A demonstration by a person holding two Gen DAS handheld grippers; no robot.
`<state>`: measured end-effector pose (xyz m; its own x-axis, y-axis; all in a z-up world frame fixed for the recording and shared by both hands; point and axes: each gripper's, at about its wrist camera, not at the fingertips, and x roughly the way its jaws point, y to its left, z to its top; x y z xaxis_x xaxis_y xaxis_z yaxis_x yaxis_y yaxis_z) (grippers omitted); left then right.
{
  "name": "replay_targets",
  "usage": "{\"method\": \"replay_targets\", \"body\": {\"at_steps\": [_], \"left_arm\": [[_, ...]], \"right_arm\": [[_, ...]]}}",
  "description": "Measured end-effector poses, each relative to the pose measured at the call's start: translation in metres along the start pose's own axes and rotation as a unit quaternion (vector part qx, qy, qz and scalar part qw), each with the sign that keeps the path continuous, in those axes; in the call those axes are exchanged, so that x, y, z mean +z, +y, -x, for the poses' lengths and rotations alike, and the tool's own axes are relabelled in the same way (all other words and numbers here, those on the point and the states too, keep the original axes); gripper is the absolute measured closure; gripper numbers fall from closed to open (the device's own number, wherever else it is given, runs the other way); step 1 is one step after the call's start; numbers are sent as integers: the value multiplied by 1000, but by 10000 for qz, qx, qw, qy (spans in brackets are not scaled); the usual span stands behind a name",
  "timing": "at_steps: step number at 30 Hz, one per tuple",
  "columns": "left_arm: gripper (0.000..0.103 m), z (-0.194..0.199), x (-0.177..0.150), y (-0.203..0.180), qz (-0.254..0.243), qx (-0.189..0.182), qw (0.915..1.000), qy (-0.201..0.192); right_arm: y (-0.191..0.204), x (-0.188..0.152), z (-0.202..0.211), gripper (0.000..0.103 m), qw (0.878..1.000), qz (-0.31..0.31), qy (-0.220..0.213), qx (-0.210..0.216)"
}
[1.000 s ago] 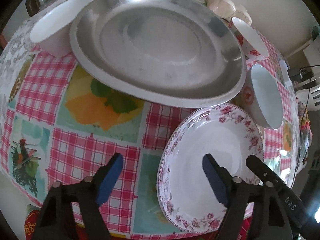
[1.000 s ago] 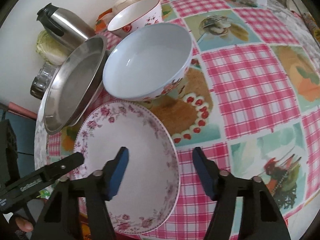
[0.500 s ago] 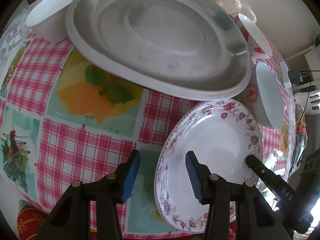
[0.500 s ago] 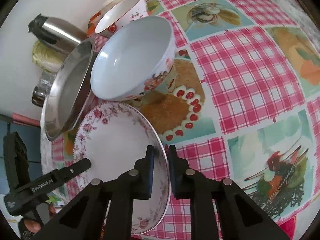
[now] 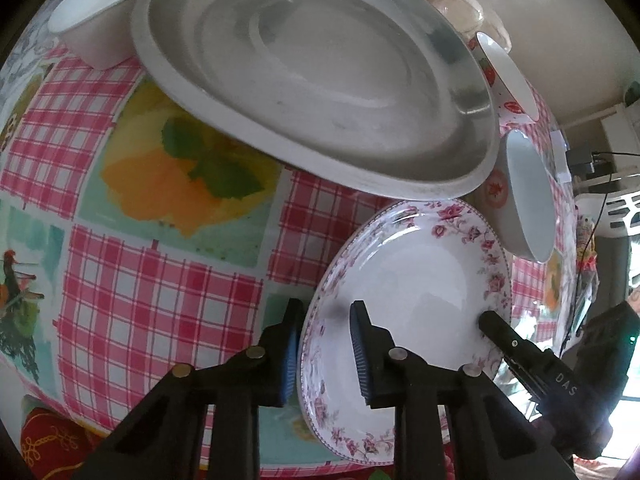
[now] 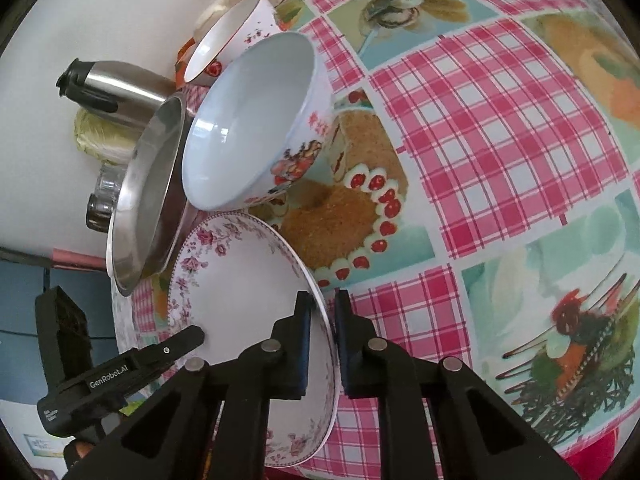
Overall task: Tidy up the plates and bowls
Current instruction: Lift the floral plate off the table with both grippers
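With both grippers closed onto its rim, the floral plate sits at the near table edge, pinched from opposite sides. In the left wrist view the left gripper straddles the plate's rim at nine o'clock; its jaws have just been closing, one pad outside the rim and one on the white inside, and they look seated on it. In the right wrist view the right gripper clamps the rim at three o'clock, the thin edge running straight up between its nearly shut pads. The plate thus lies directly between the two grippers, neither nearer, so any lift probably depends on both rising together. From the left wrist view, the steel tray lies beyond at twelve o'clock, its near rim just beside or overlapping the plate's far edge. The blue bowl stands at one o'clock, close beside the plate, and a strawberry bowl farther off.
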<state>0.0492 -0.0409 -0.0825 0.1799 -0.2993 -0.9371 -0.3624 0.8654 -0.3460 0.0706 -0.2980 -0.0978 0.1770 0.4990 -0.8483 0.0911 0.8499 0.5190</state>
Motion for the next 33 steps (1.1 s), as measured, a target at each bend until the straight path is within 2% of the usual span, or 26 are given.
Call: {"method": "replay_targets", "body": {"at_steps": [3, 8, 16, 33], "left_arm": [[77, 3, 2, 3, 47, 25, 10000, -26], [77, 8, 3, 16, 186, -128, 9997, -62], [77, 30, 3, 13, 17, -179, 9996, -211], [78, 51, -5, 0, -260, -269, 9986, -364]], "right_arm": [[4, -1, 1, 91, 9998, 176, 5, -122], [6, 0, 8, 91, 9997, 239, -84, 61], [17, 3, 26, 91, 9986, 455, -248, 88], [24, -16, 62, 91, 9960, 691, -565, 84]]}}
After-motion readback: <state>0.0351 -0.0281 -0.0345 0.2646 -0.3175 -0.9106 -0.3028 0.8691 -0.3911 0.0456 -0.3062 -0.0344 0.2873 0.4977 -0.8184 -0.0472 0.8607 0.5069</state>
